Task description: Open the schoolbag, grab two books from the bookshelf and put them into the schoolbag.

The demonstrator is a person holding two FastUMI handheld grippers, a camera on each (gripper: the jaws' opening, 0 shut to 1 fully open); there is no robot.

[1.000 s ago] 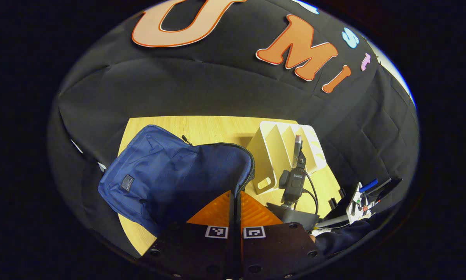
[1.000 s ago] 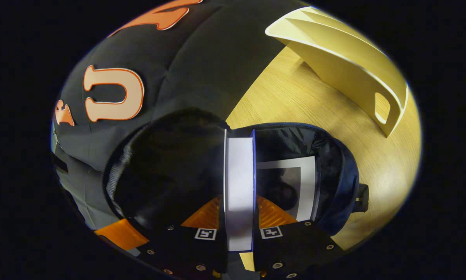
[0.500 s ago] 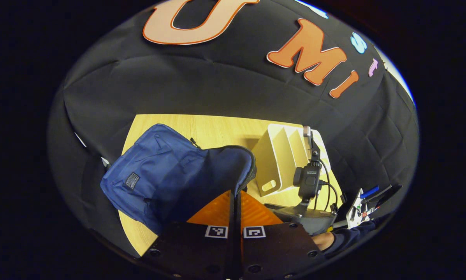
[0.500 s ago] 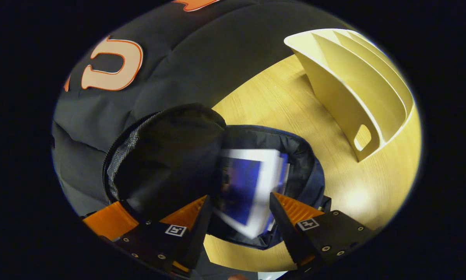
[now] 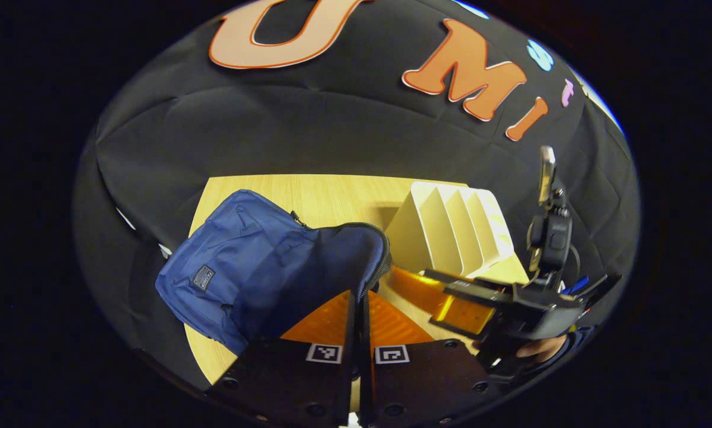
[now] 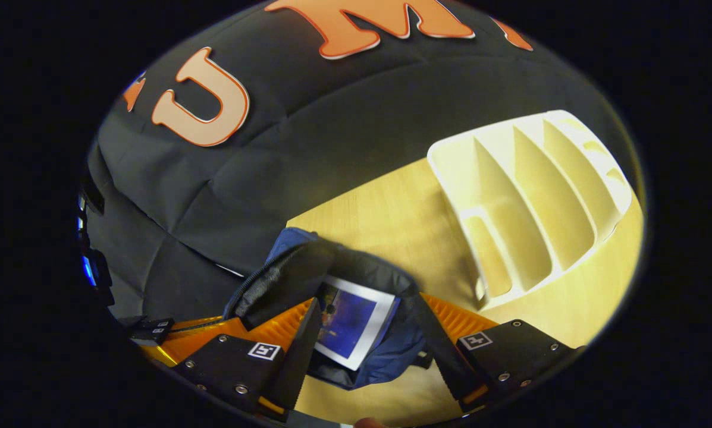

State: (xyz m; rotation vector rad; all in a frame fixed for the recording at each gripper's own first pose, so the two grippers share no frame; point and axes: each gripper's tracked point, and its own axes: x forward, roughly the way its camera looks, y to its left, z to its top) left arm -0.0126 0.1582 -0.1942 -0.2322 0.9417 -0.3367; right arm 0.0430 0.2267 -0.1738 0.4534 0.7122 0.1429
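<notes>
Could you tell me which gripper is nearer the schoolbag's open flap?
Left. The left gripper is shut on the schoolbag flap's edge; the right gripper hangs open above it.

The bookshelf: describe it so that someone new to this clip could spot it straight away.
On the wooden table, look past the open blue schoolbag toward the black cloth wall. The bookshelf stands there beside the bag: a cream plastic rack with slanted dividers that form several slots. Unlike the soft, dark bag, it is pale and rigid, and its slots show no books.
</notes>
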